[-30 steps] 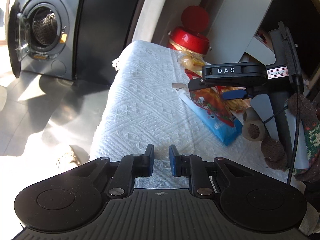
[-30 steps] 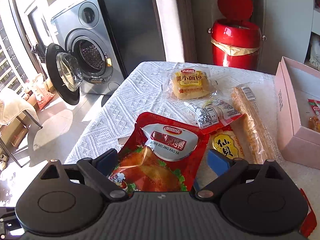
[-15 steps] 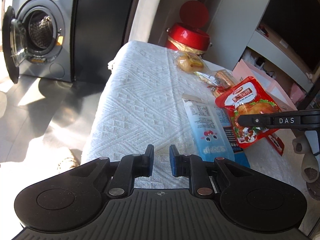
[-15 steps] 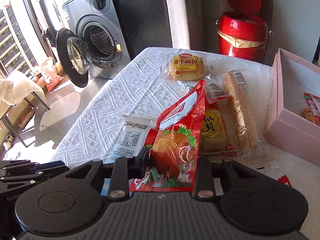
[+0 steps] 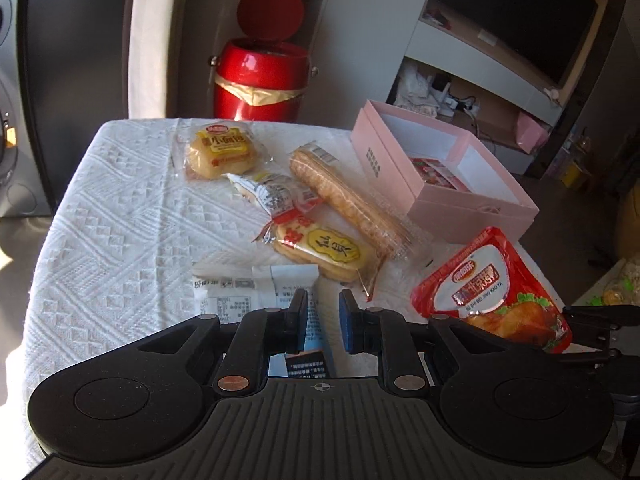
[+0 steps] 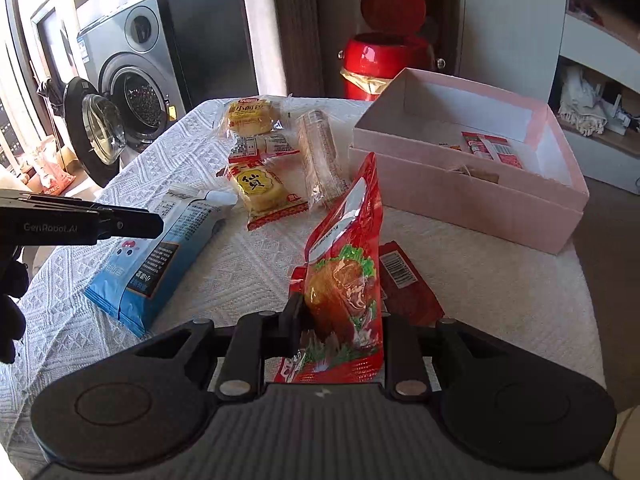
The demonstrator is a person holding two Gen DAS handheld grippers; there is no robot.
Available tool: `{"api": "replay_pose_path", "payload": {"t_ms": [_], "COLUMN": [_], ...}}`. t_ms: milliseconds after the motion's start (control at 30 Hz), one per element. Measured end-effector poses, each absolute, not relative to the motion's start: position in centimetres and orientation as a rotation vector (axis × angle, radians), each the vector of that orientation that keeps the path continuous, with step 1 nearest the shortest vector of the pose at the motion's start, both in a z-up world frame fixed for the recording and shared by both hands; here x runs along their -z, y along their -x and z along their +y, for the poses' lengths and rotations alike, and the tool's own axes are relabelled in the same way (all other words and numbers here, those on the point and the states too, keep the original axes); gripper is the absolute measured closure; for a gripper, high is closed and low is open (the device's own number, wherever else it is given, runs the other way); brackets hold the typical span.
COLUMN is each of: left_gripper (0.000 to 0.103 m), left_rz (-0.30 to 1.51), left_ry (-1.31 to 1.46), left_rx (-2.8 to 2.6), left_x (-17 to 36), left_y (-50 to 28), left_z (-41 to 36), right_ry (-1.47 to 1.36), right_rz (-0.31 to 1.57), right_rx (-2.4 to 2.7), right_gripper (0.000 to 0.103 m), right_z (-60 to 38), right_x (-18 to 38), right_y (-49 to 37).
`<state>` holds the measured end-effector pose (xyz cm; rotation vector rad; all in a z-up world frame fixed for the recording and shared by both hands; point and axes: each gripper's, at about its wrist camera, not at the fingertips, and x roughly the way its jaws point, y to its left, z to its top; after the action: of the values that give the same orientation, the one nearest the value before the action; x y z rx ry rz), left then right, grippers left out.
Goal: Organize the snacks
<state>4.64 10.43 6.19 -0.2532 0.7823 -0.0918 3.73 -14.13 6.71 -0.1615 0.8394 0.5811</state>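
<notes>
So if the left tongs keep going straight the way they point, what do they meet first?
Probably the blue and white snack bag lying on the tablecloth just ahead of the left tongs, though depth is unclear.

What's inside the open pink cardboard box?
The pink cardboard box holds a red-and-white snack packet by its far wall and a small tan item. The near wall hides some floor.

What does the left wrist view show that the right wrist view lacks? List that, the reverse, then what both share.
Left wrist only: a pink bag on the shelf. Right wrist only: the washing machine's open door and a dark red barcode packet. Both: the red pouch clamped in the right gripper, the pink box, the red bin, the blue packet.
</notes>
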Motion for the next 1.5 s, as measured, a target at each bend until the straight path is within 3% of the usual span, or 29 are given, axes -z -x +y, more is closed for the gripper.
{"api": "replay_pose_path", "payload": {"t_ms": [133, 167, 467, 533, 833, 967, 1033, 1133, 1233, 1400, 1500], "left_gripper": [0.083, 0.083, 0.081, 0.08, 0.08, 0.079, 0.066, 0.062, 0.05, 0.048, 0.053], "left_rz": [0.823, 0.821, 0.889, 0.88, 0.9, 0.854, 0.856, 0.836, 0.886, 0.899, 0.898], "left_ry": [0.346, 0.357, 0.056, 0.038, 0.615, 0.518, 0.412, 0.241, 0.114, 0.03, 0.04], "left_rx": [0.077, 0.082, 0.044, -0.005, 0.031, -0.086, -0.097, -0.089, -0.047, -0.019, -0.008], "left_x": [-6.0, -6.0, -3.7, -3.3, -4.1, -4.3, -4.3, -4.7, -4.3, -4.1, -4.2], "left_y": [-7.3, -7.4, -6.7, -6.8, -9.6, -12.8, -14.2, -14.8, -14.7, -13.6, -13.2], "left_z": [10.0, 9.8, 8.6, 9.6, 13.8, 12.7, 11.2, 8.4, 6.2, 4.9, 5.2], "right_ry": [0.143, 0.145, 0.207, 0.201, 0.125, 0.06, 0.048, 0.048, 0.046, 0.044, 0.045], "right_rz": [0.822, 0.818, 0.697, 0.685, 0.732, 0.732, 0.734, 0.734, 0.735, 0.736, 0.736], "right_rx": [-0.531, -0.518, -0.482, -0.485, -0.475, -0.462, -0.452, -0.443, -0.441, -0.438, -0.437], "right_gripper": [0.043, 0.041, 0.032, 0.026, 0.024, 0.021, 0.018, 0.016, 0.015, 0.014, 0.013], "right_z": [-16.1, -16.3, -16.5, -16.1, -15.9, -16.6, -16.8, -16.6, -16.6, -16.7, -16.7], "right_x": [-5.6, -5.4, -6.2, -6.4, -4.0, -3.5, -3.4, -3.3, -3.2, -3.2, -3.2], "right_y": [-3.3, -3.2, -1.9, -2.2, -3.0, -2.8, -2.9, -2.9, -2.9, -3.0, -3.1]}}
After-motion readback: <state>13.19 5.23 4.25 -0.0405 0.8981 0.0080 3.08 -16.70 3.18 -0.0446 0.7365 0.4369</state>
